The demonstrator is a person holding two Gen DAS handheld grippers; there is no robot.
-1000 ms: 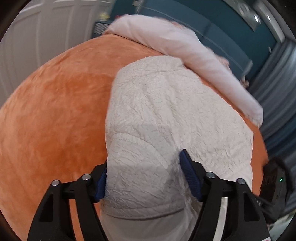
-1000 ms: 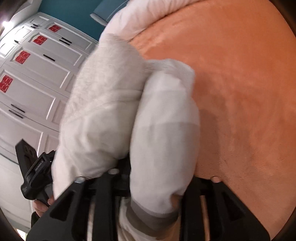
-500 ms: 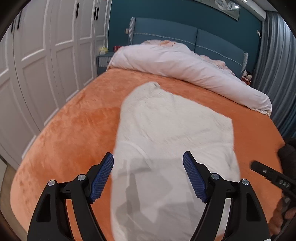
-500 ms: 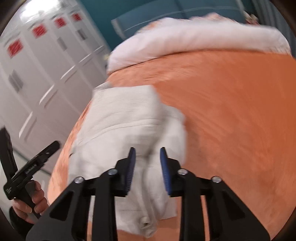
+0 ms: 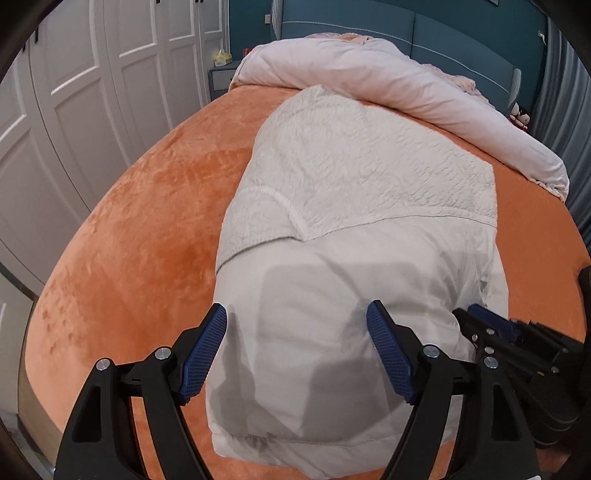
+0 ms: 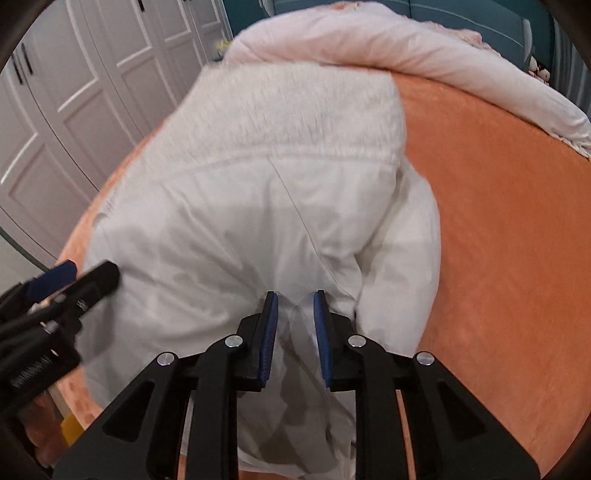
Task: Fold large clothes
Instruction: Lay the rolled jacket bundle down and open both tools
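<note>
Jaws of the left gripper (image 5: 297, 352) stand spread wide, hovering over the smooth near part of the white jacket (image 5: 354, 236) with nothing between their blue pads. Those of the right gripper (image 6: 295, 334) are drawn close, with a narrow gap left between the pads, and a fold of the jacket's thin lining sits in that gap; whether the pads actually pinch it, I cannot tell, since the view is blurred. The jacket lies folded on the bed (image 5: 140, 221), which is covered in an orange plush blanket: ahead of the left jaws comes first the smooth white shell, then a band of crinkled, textured fabric folded over it, its hem running across. To the right of the left jaws the tip of the right gripper shows, close against the jacket's edge. Beyond the jacket, at its far end, a pale pink duvet (image 5: 388, 77) lies rolled across the bed, touching or just short of the jacket's top. Behind it stands a teal headboard (image 5: 443, 33). Off to the left of both jaws runs a white panelled wardrobe (image 5: 92, 74), and a small nightstand (image 5: 221, 75) sits beside the bed's far corner.
</note>
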